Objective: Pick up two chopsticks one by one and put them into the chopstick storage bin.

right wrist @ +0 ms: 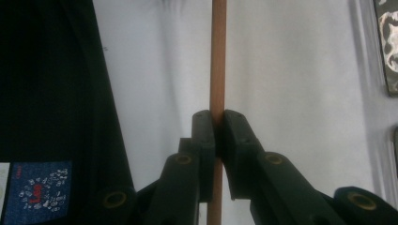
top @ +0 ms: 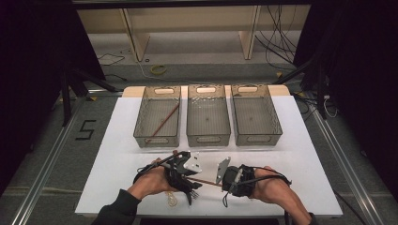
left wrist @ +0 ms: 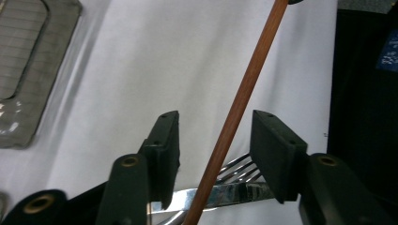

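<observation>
Right gripper view: a round, smooth wooden chopstick [right wrist: 218, 56] is clamped in the right gripper [right wrist: 216, 123], while it passes untouched between the half-open left gripper [left wrist: 213, 136] jaws, above metal forks [left wrist: 237, 171].

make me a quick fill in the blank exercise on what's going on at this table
1. The right gripper is shut on a brown wooden ____.
2. The left gripper has that thing between its jaws, and its pads do not yet ____ it.
3. At the far side of the white table stand ____ grey bins in a row.
4. A metal ____ lies on the table under the left gripper.

Missing words: stick; touch; three; fork
</observation>
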